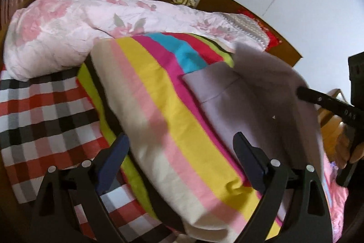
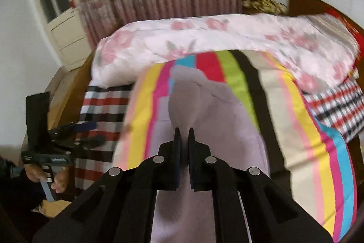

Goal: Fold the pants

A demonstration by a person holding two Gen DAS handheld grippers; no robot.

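Two grippers on show here, and they couldn't be more different right now.

Left wrist view first: the left gripper [image 1: 179,147] sits at the bottom of the frame with its jaws spread wide, nothing pinched between them. In the gap you just see the striped blanket [image 1: 159,95] running diagonally through the middle of the picture, so the fingers look clear of any cloth. The lilac pants [image 1: 238,101] lie on that blanket at centre right, and a blurred flap of them is lifted up toward the right edge. There the right gripper [image 1: 302,91] pokes in from the right side, its tip against the lifted fabric, with a hand [image 1: 355,152] on its handle lower down. A pink floral quilt [image 1: 68,26] fills the upper left, and a checked sheet [image 1: 45,111] takes the left side.

Right wrist view: the right gripper [image 2: 184,131] is in the lower middle, jaws pulled together to a thin slit. The pants [image 2: 204,111] are bunched right at the fingertips and run back underneath toward the bottom of the frame, so it looks clamped on the fabric, though blur makes the exact pinch point hard to see. The striped blanket [image 2: 284,111] spreads to the right, the quilt [image 2: 204,35] across the top. At lower left the left gripper [image 2: 91,131] hangs spread apart over the checked sheet [image 2: 100,101], held by a hand [image 2: 56,177].
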